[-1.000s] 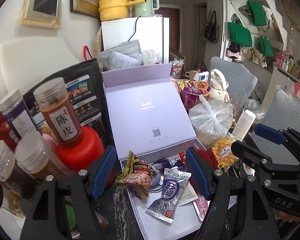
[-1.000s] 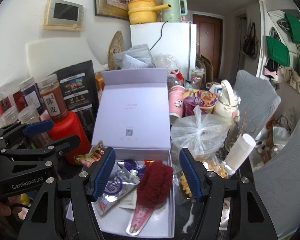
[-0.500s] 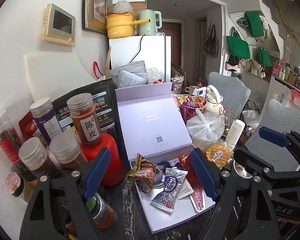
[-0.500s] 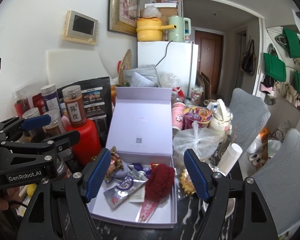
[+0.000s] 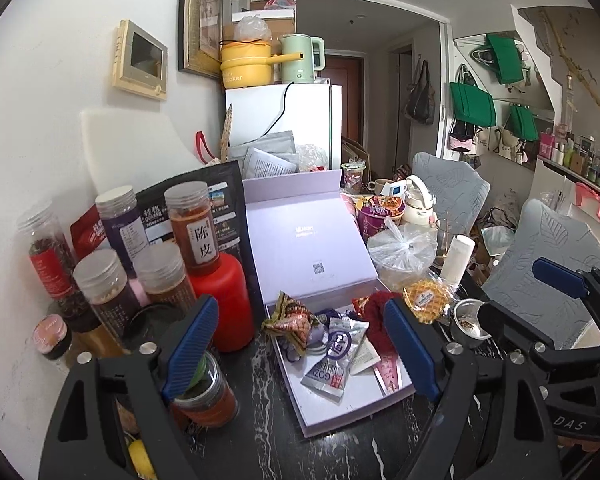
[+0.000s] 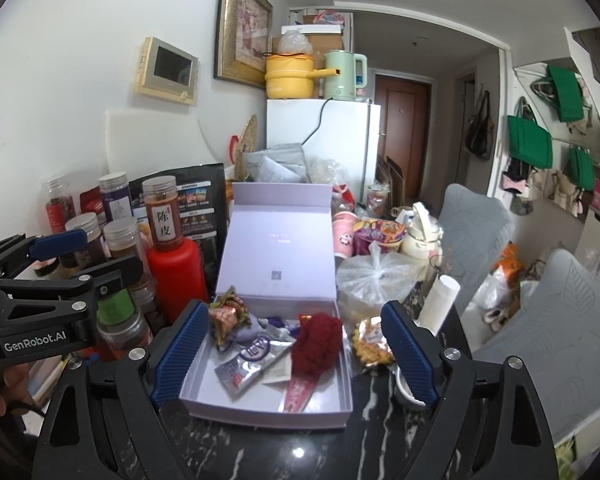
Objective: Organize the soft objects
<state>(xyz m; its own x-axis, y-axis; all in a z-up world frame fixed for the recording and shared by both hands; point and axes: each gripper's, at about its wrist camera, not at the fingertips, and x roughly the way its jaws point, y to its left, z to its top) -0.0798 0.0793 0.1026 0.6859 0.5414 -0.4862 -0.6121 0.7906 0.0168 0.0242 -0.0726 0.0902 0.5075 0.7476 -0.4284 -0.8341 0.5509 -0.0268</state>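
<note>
Blue pads, left gripper (image 5: 300,346): jaws wide and opening as we speak, nothing between them but air; a second ago they framed the box close up, now they sit further back and more worktop shows beneath.
Right gripper (image 6: 294,354): same story, jaws spreading, empty, and pulled back from where they were a second ago, with the box now smaller in its view.
Worktop (image 6: 284,452): dark marbled stone, bare in front of the box.
Lilac box (image 6: 268,410): open on the worktop, lid standing up behind; it lies ahead of both pairs of jaws, apart from the pads.
Silver sachet (image 5: 334,360): flat in the tray, centred between the left jaws in that view but beyond them, untouched.
Pink packet (image 6: 298,392): lying by the tray's front right, tip under the red fluff.
Red fluffy thing (image 6: 316,342): slumped in the right half of the tray, beyond the right jaws, not gripped.
Crumpled snack wrapper (image 5: 290,322): perched on the tray's left rim.
Purple soft thing (image 6: 246,332): tucked behind the wrapper, mostly hidden.
Waffle pack (image 5: 426,300): outside the box, just to its right.
Red bottle (image 5: 224,300): left of the box, jar stacked on top.
Clear plastic bag (image 6: 374,276): knotted, right of the lid.
White fridge (image 6: 340,140): far back, yellow pot on it.
</note>
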